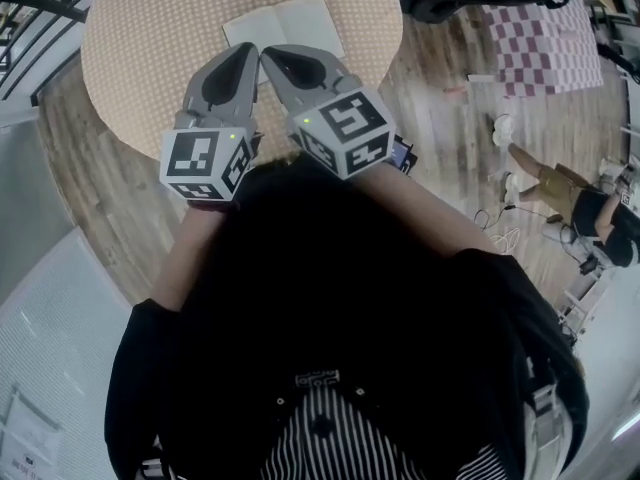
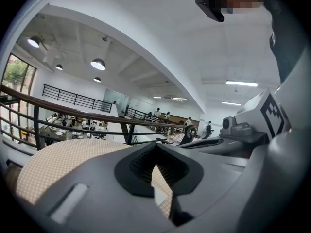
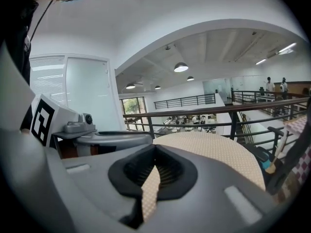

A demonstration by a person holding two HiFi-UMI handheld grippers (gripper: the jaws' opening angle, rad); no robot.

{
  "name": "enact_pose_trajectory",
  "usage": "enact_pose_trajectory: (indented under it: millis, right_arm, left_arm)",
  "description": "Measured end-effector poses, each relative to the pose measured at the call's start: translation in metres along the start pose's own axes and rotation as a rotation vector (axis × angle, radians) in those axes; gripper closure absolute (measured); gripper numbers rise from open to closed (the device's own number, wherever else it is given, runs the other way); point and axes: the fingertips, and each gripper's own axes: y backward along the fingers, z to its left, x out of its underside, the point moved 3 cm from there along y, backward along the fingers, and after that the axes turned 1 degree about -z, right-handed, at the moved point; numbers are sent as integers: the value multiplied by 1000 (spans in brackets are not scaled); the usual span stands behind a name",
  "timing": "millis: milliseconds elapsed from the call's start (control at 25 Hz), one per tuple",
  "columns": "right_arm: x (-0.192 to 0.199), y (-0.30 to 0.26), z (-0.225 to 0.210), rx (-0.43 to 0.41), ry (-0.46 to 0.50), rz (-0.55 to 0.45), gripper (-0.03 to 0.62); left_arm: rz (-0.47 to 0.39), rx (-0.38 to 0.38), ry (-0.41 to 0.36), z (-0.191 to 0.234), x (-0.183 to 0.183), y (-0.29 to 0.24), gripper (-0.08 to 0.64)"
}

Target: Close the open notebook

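Head view: an open notebook (image 1: 285,26) lies on the round bench (image 1: 140,38), just beyond the left tool (image 1: 248,52) and right tool (image 1: 270,58), both pressed together and empty.

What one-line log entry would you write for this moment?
notebook: open on table | left gripper: shut, empty | right gripper: shut, empty | closing: not yet done

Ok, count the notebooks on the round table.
1. The open notebook lies far back on the table, just past the left gripper and right gripper, which cover some tabletop, so another could be hidden.
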Motion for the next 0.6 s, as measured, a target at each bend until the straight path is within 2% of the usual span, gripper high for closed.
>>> enact_pose_trajectory:
  millis: [600]
  right_arm:
    - [-19,-25,-58,-103,-5,10,591]
  left_arm:
    - [28,-91,23,7,-6,-53,557]
